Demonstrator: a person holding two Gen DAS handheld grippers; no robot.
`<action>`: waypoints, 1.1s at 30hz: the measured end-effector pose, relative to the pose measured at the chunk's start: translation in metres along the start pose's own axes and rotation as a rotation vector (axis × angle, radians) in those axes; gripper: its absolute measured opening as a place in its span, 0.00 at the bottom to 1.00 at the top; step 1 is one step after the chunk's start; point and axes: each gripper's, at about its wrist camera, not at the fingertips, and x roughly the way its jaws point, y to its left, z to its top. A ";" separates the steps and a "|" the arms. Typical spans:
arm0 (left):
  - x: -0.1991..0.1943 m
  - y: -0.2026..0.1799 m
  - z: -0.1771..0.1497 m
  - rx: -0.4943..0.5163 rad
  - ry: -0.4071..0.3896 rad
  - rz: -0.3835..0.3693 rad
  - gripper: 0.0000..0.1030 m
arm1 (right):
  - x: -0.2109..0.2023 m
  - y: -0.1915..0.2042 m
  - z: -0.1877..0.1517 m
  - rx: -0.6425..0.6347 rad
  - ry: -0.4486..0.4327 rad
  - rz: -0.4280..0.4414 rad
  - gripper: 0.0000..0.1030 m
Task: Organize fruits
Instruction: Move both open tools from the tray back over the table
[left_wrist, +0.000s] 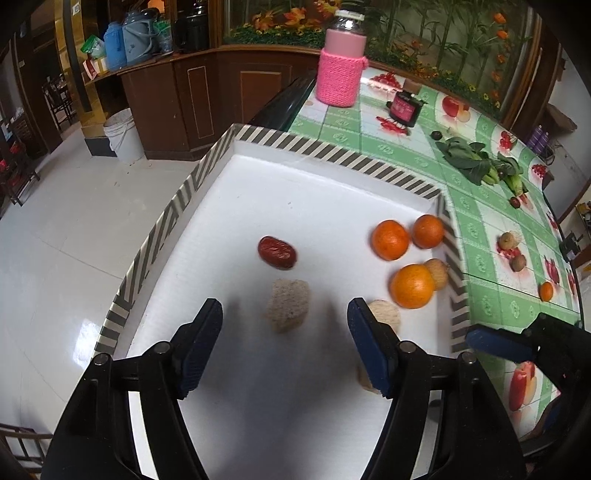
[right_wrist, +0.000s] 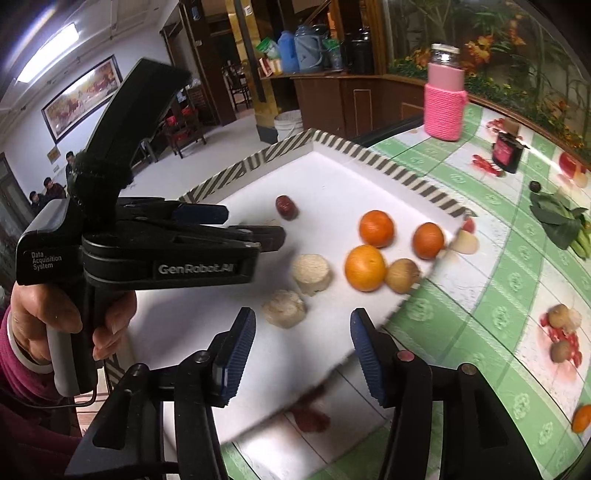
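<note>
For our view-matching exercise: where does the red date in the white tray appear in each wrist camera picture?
Left wrist: red date sits mid-tray, left of the oranges.
Right wrist: red date lies near the tray's far side, just beyond the left gripper.
Shared landmark: pink-sleeved jar behind the tray.

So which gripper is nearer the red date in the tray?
Left. The left gripper hovers over the tray just short of the red date; the right gripper sits farther back at the tray's near edge.

Four oranges (left_wrist: 390, 239) (one outside tray (left_wrist: 332, 151)), one red date (left_wrist: 277, 252), two grippers
</note>
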 end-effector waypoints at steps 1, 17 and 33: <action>-0.002 -0.003 0.000 0.005 -0.004 -0.004 0.68 | -0.005 -0.003 -0.001 0.005 -0.007 -0.005 0.58; -0.009 -0.105 -0.002 0.147 0.011 -0.143 0.68 | -0.075 -0.113 -0.061 0.243 -0.067 -0.171 0.77; 0.007 -0.206 0.001 0.308 0.057 -0.249 0.67 | -0.126 -0.225 -0.119 0.425 -0.062 -0.404 0.78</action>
